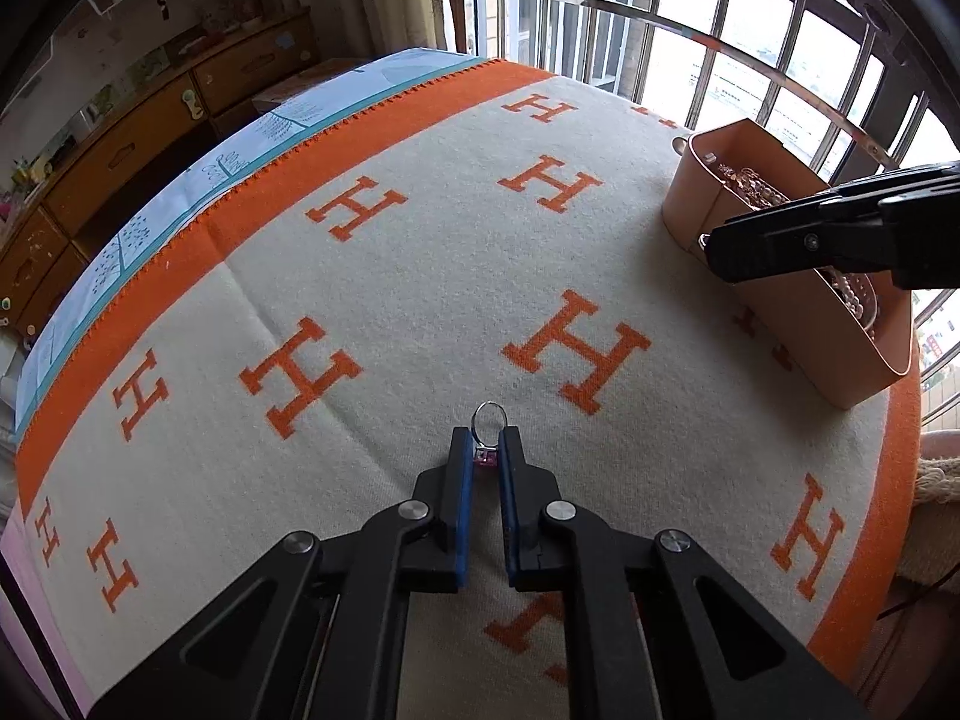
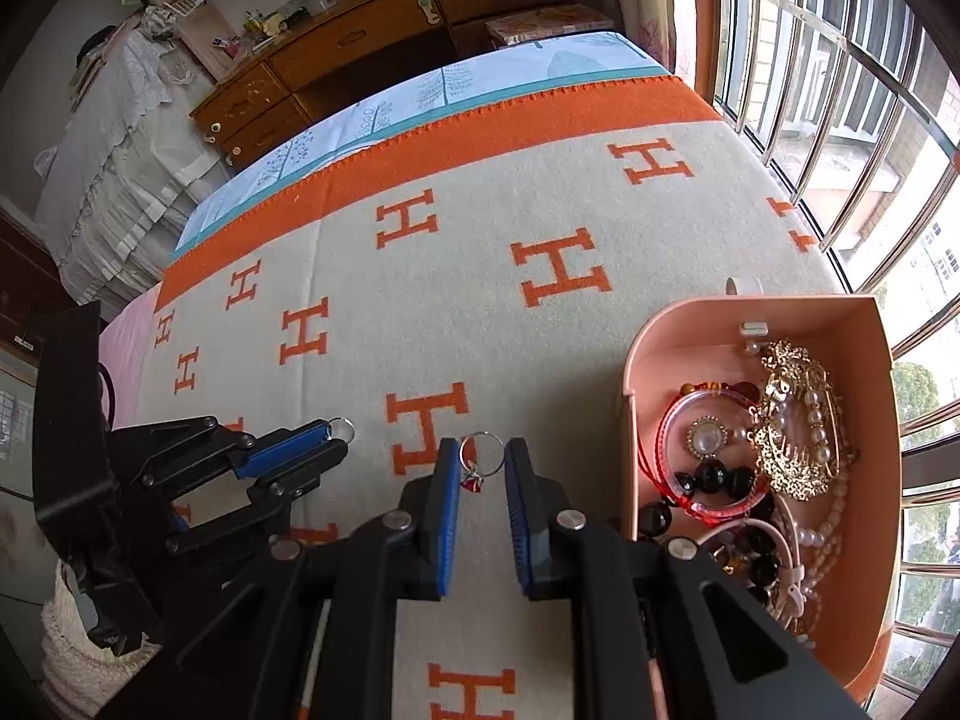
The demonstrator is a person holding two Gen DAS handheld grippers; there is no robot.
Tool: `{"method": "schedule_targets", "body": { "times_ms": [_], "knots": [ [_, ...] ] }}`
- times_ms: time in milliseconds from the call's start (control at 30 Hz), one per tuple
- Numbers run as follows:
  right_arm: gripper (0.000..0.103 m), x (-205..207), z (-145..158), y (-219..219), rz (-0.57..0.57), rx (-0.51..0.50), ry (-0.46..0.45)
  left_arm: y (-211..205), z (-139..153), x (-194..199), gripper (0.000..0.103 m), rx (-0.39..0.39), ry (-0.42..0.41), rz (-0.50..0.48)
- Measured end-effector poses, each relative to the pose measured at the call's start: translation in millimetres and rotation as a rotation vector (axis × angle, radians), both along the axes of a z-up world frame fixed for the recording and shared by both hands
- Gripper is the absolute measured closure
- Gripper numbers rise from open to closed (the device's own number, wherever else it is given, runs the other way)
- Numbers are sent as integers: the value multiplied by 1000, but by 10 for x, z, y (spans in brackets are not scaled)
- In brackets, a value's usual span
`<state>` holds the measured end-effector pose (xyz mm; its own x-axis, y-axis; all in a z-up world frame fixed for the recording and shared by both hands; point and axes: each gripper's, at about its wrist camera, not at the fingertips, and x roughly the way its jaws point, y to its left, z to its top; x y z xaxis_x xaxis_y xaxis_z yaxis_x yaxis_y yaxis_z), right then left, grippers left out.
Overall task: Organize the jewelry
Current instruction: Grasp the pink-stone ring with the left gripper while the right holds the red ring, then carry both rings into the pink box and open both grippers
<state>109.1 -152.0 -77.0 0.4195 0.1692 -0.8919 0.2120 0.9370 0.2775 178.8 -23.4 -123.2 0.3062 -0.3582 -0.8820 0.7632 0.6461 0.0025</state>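
My left gripper [image 1: 486, 441] is shut on a silver ring with a pink stone [image 1: 489, 420], held above the blanket; it also shows in the right wrist view [image 2: 336, 435] with the ring [image 2: 342, 427] at its tip. My right gripper [image 2: 483, 456] is shut on a silver ring with a red stone [image 2: 480, 455], just left of the peach jewelry box [image 2: 636, 372]. The box holds bracelets, black beads [image 2: 714, 477], pearls and a gold piece [image 2: 792, 420]. In the left wrist view the right gripper [image 1: 708, 243] hangs by the box's [image 1: 702, 204] near wall.
A cream blanket with orange H letters [image 1: 420, 276] covers the bed. A barred window [image 2: 840, 120] runs along the right side behind the box. Wooden drawers [image 2: 360, 42] stand beyond the bed's far edge.
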Motion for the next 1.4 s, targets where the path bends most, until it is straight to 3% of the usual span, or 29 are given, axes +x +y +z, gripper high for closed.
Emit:
{"method": "schedule_targets", "body": {
  "times_ms": [300,467,600,833,1033,1067,1133,1200,1400],
  "knots": [
    [88,-434,450,-384,2,62,-170,-216,512,-285,97,-98,-25,28],
    [88,-689,731,-774,-43,39,-265,-632,935,-531,97,-164,-74,-20],
    [88,-851,801,-1072,-80,26,-292,-1053,1093,-647,97,-196,-69,-46],
    [88,-966,601,-1338,-101,36,-248,-1628,926,-619,97,-151,-1,-29],
    [87,-996,376,-1409,-77,50,-181,-1781,607,-517,96,-70,43,7],
    [87,-999,339,-1419,-71,52,-164,-1790,570,-510,95,-59,47,11],
    [87,-989,274,-1416,-51,57,-123,-1791,516,-505,82,-39,40,22],
    [87,-981,211,-1410,-30,75,-87,-1779,496,-511,58,-31,32,35],
    [80,-1029,155,-1445,-34,101,-80,-1656,575,-585,38,-70,30,86]
  ]
}}
